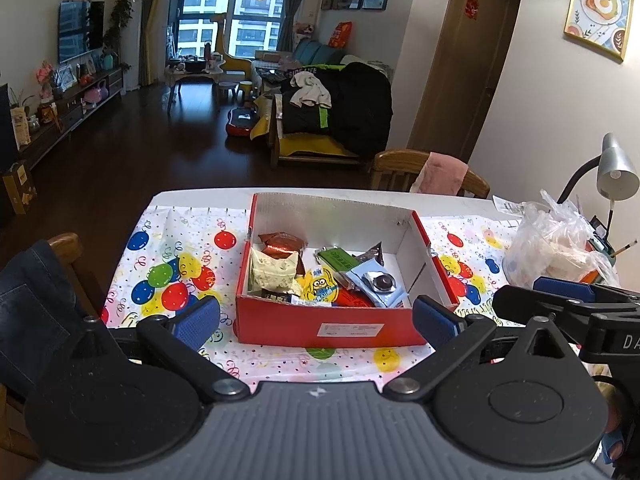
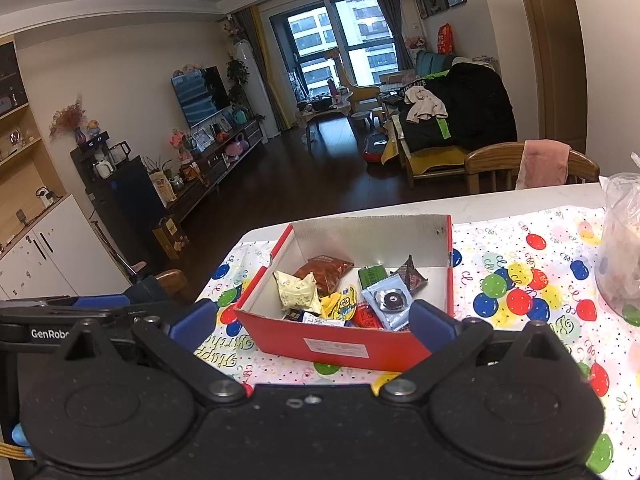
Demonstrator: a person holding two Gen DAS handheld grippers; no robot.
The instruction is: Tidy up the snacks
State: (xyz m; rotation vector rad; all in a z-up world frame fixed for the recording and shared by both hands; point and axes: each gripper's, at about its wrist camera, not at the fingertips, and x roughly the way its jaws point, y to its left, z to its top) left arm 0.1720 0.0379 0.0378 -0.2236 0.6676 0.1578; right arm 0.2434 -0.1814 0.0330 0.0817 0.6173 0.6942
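A red box (image 1: 332,326) stands on the surface (image 1: 320,194), on a cloth printed with balloons (image 1: 168,276), and the snacks lie inside it. At the left of the box sits a cream packet (image 1: 272,274) with a shiny brown bag (image 1: 282,242) behind it. A yellow cartoon packet (image 1: 320,286) lies in the middle near the front wall, a green packet (image 1: 338,260) behind it, and a pale blue packet (image 1: 380,284) with a dark round sweet showing on it lies toward the right. A small dark wrapper (image 1: 374,256) rests near the back wall.

The left gripper (image 1: 316,320) hangs in front of the box with its fingers (image 1: 198,320) spread wide, roughly as wide as the box front, holding nothing. The right gripper (image 2: 314,322) hangs beside it, also low before the box, its fingers (image 2: 430,326) likewise wide apart and holding nothing. Each gripper shows at the edge of the other's view.

To the right on the cloth sits a crumpled clear plastic bag (image 1: 556,248), well apart from the box, with a grey desk lamp (image 1: 614,168) behind it. A wooden chair (image 1: 432,172) with a pink cloth draped over its back stands at the far side
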